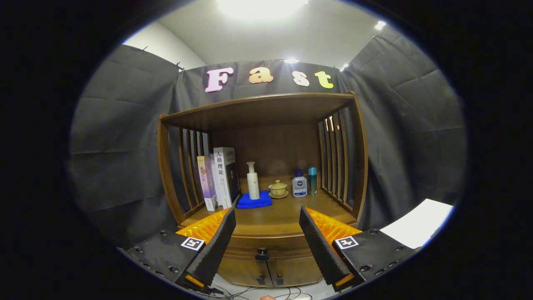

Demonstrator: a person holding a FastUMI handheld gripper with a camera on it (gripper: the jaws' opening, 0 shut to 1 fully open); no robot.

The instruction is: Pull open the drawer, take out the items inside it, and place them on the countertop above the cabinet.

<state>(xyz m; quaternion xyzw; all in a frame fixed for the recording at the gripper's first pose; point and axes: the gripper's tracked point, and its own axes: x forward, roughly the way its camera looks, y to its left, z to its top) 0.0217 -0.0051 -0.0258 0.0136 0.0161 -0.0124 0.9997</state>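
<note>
1. My gripper (267, 233) is open, its fingers spread wide with nothing between them but air, held off from the cabinet (266, 187) and pointed at its front.
2. The drawer (262, 246) sits shut just under the countertop (283, 214), and its small dark knob (262, 252) lies between my fingers, beyond their tips. Below the drawer are two small doors (266, 271) with their own pulls.
3. The knob is where I should take hold: it is small and hard, so I judge it will slip unless both fingers close squarely on it. The drawer is wood and stiff; it should slide straight if I pull level, and bind if I pull at an angle.
4. What is inside the drawer I cannot tell, since it is closed; I should expect anything from light to breakable.
5. On the countertop, toward the back, stand books (218, 177) at the left, a white pump bottle (252, 180) on a blue cloth (254, 200), a lidded cup (277, 188) on a saucer, then a squat bottle (299, 184) and a slim teal bottle (312, 180).
6. The front of the countertop, nearest the drawer, is bare wood, the best landing spot for the items.
</note>
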